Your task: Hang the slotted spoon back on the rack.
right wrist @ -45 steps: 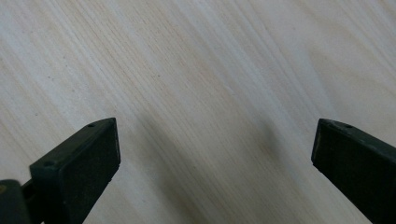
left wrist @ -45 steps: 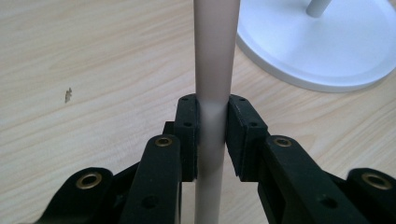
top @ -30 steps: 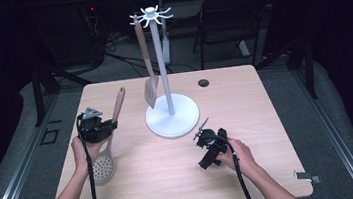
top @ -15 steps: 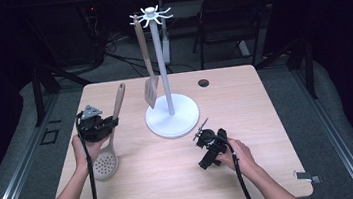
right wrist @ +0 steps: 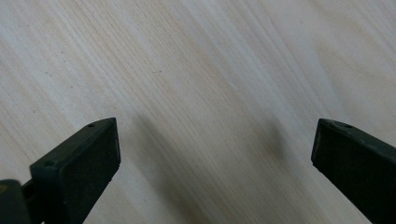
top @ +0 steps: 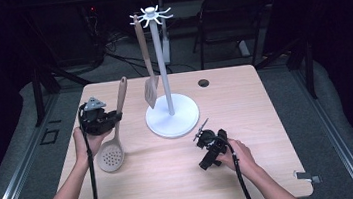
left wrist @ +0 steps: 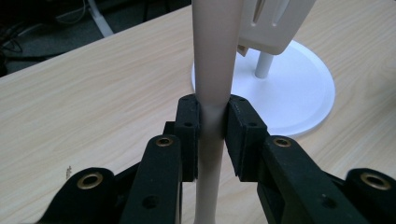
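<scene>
Step in hand: hanging utensils on the stand. Left claw is clamped on the handle of the slotted spoon; in the left gripper view both pads press the handle squarely, approx. mid-length. Spoon sits to the left of the stand, handle tilted up and away from the person, perforated bowel end low, at or just off the surface; cannot tell contact for certain. Judged: lift is under way, hang not yet done.

Right claw rests low, just right of the stand base and nearer the person, jaws wide apart w/ nothing between them; right gripper view has bare wood between the pads.

Next move, as judged: raise spoon clear, bring handle tip up to the hook ring at the stand's top, find a free prong. Needs a hole or loop at the handle end; too small to confirm. Spatula already hangs on the stand's left side, so approach must avoid knocking it. Stand could tip if bumped; the free claw may need to steady the base.

Materials: spoon and spatula look like matte beige plastic or silicone, smooth, rounded handle. Spoon bowl round, dotted w/ holes. Stand is white, thin upright pole, flat round base, star of short prongs. Surface is pale wood-grain laminate, w/ a dark cable hole beyond and right of the stand.
</scene>
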{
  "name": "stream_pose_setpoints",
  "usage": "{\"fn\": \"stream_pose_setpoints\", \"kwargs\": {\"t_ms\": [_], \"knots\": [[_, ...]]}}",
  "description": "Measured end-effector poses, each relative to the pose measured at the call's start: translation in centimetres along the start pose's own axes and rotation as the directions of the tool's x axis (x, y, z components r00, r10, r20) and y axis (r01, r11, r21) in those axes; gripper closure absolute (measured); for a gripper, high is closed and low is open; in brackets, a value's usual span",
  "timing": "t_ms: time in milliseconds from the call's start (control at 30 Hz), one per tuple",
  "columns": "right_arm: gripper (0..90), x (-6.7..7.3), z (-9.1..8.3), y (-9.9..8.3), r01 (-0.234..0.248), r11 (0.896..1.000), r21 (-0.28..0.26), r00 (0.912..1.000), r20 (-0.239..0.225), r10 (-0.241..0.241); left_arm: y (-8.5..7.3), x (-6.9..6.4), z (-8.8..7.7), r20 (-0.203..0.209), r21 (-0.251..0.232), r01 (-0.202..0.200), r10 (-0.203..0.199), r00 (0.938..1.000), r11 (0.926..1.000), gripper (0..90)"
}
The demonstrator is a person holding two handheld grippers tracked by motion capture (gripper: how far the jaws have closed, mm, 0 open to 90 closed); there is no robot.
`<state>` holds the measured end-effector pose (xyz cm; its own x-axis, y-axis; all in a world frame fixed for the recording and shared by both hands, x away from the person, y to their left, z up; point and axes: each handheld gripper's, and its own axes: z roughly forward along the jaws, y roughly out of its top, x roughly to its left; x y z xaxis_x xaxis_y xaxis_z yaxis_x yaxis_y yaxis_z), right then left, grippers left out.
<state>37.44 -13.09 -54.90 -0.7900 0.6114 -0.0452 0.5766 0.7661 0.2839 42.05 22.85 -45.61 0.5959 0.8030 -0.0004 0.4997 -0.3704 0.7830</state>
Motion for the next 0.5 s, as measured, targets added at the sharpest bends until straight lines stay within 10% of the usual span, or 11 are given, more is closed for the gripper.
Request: {"fn": "stream_pose_setpoints", "kwargs": {"t_ms": [500], "knots": [[1.1,-0.1,0.1,0.0,0.004,1.0,0.013,1.0,0.005,-0.004,2.2,-0.7,-0.6,0.038,0.09,-0.038,0.035,0.9987,0.9952,75.7]]}}
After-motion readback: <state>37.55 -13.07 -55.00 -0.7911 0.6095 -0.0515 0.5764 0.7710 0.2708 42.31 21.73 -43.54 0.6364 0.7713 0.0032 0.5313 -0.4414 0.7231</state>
